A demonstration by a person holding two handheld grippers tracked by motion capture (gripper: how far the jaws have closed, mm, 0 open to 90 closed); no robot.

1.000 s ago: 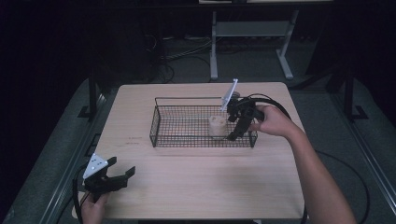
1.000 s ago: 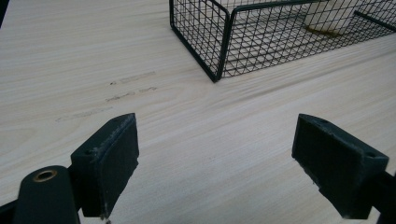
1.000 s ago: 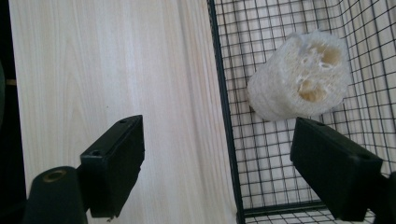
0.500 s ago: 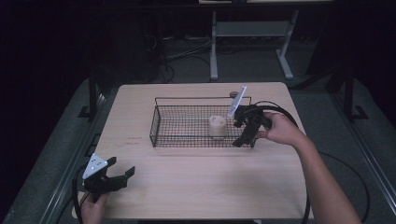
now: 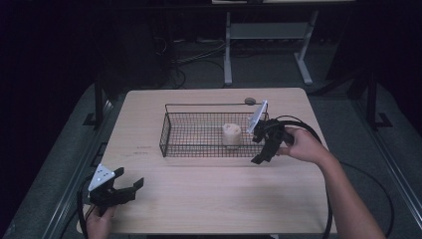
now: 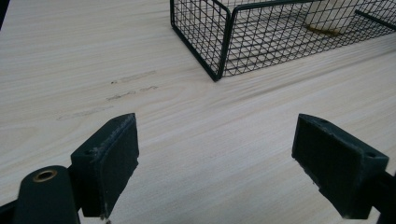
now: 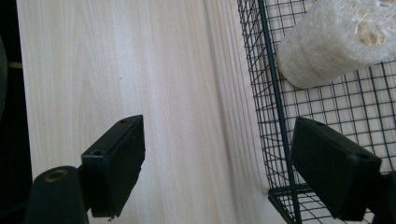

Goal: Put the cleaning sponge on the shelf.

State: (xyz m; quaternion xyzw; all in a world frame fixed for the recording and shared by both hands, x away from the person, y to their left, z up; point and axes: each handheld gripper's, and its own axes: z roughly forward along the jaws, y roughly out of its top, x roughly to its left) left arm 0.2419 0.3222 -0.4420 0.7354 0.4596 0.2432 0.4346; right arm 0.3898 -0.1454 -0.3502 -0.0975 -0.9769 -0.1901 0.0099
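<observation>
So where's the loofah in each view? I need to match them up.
High view: the loofah stands in the right half of the wire basket.
Left gripper view: upper right, its lower part shows behind the basket's mesh.
Right gripper view: top right, loofah lies large behind the mesh.
Shared landmark: the basket's black rim, here the near wall beside the loofah.

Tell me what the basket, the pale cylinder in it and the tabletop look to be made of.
Basket: thin black wire, likely coated metal, shown by its open square mesh. Pale cylinder: seemingly dried loofah, given the coarse, fibrous, off-white surface and ragged end. Tabletop: light wood or wood-look laminate, matte, with straight grain lines.
</observation>
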